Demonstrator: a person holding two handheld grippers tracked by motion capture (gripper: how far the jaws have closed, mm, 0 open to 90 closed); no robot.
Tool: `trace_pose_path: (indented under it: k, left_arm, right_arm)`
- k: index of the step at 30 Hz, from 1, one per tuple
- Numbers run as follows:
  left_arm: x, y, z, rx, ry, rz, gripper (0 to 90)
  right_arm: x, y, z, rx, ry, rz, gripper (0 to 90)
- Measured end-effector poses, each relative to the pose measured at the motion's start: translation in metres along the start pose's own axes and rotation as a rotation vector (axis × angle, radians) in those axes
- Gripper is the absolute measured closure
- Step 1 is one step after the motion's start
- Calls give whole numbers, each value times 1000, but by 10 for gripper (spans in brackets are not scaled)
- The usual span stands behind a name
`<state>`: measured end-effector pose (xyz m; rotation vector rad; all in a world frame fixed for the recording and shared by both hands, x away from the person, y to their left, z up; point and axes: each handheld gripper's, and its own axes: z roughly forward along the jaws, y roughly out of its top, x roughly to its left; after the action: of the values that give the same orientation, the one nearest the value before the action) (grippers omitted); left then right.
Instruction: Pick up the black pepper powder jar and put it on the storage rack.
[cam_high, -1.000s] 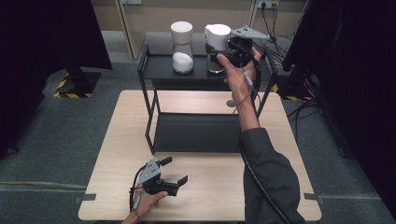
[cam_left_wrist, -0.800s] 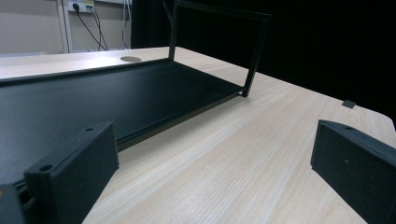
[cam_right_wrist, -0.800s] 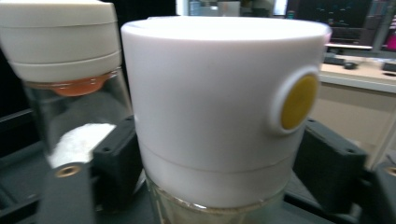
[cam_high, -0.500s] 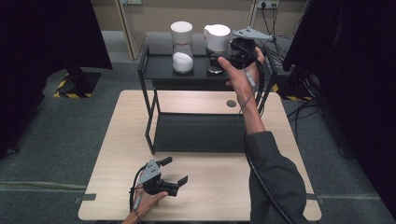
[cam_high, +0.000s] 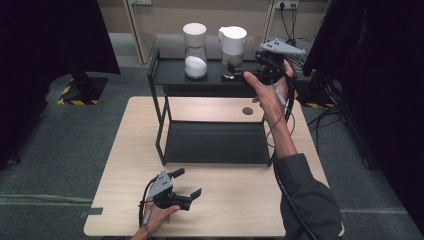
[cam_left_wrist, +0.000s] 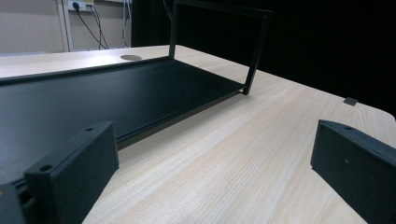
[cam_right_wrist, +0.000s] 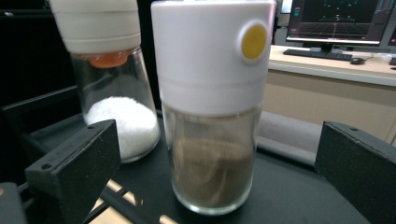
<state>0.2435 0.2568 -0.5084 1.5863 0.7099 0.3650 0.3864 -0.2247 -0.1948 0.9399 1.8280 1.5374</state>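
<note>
A light wooden counter (cam_high: 220, 200) carries a black two-tier metal rack (cam_high: 210, 142), whose lower tray lies on the counter top and whose upper shelf (cam_high: 200, 80) stands at the far side. On the upper shelf stand two glass jars with white caps, upright and just beside each other: the jar of white powder (cam_high: 195, 51) at the left and the jar of brown powder (cam_high: 232, 50) at the right, the latter bearing a yellow round button (cam_right_wrist: 254, 41) on its cap. The right hand-held gripper (cam_high: 267, 65) is held level at the height of the upper shelf, to the right of the jar of brown powder; its jaws have just been opening and now stand wide apart, with that jar standing free between them in the right gripper view, touched by neither pad. The left hand-held gripper (cam_high: 187, 186) rests low over the near part of the counter, its jaws spread wide with nothing between them, pointing toward the lower tray (cam_left_wrist: 93, 93).
</note>
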Motion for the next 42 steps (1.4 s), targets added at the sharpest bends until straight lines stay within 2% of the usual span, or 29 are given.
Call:
trace_pose_path:
  k: [5,11,15,17,20,22,24,34,37,42]
  left_arm:
    - [0,0,0,2,1,2,1]
    - [0,0,0,2,2,2,1]
    - [0,0,0,4,1,3,2]
    - [0,0,1,5,1,4,1]
    - [0,0,1,6,4,3,2]
    - [0,0,0,4,5,2,1]
    - [0,0,0,4,6,1,1]
    - [1,0,0,3,8,-2,1]
    - [1,0,0,3,8,-2,1]
    - [1,0,0,1,11,-4,1]
  right_arm:
    - [-7,-16,-11,-21,37,27,4]
    - [-7,-29,-22,-21,58,11,4]
    - [-10,-39,-31,-38,81,24,4]
    - [-11,-45,-36,-53,101,42,4]
    - [-10,-52,-42,-63,122,40,4]
    - [-12,-57,-45,-71,161,71,4]
    - [-7,-60,-50,-67,158,37,4]
    - [6,-74,-65,-73,179,-23,4]
    - [9,-80,-70,-73,189,-34,4]
    - [10,-94,-75,-73,204,-27,4]
